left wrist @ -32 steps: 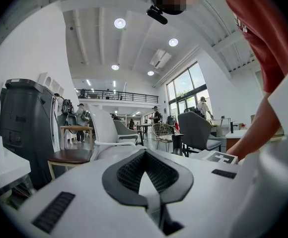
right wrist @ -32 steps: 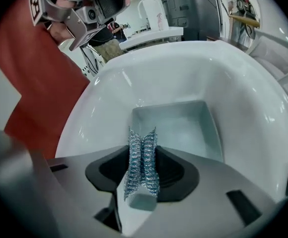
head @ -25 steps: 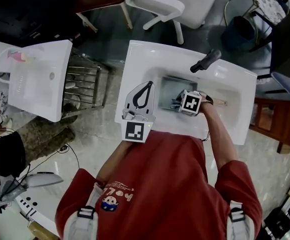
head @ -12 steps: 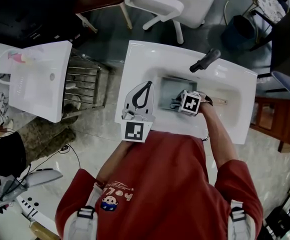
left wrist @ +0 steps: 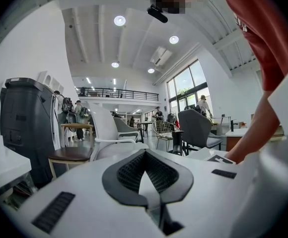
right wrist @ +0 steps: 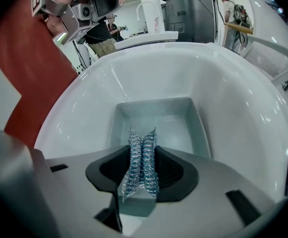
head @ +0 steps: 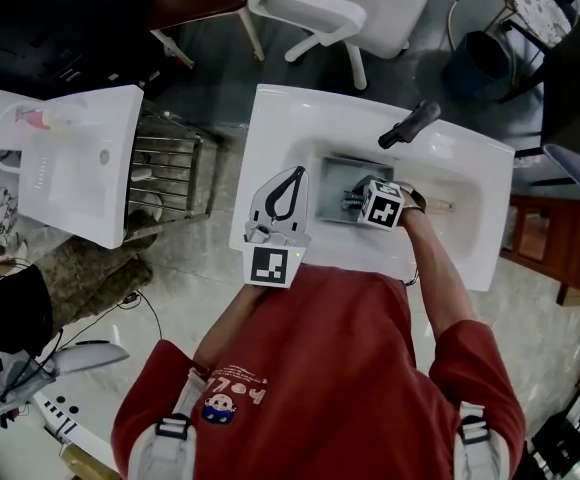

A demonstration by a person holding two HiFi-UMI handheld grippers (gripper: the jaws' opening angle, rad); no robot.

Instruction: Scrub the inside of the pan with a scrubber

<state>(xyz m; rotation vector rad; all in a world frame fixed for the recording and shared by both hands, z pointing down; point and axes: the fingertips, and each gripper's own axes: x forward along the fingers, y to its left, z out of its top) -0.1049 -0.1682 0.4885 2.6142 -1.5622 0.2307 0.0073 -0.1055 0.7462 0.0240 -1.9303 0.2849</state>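
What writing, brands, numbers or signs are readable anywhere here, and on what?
Nothing reads clearly.
On the red shirt: pale printed letters above a cartoon figure, upside down, too small to read.
On the left tool and right tool: black-and-white square marker patterns only, no words.

Bright ceiling lights (left wrist: 119, 20), fisheye bending and dark corners, sharp overhead view
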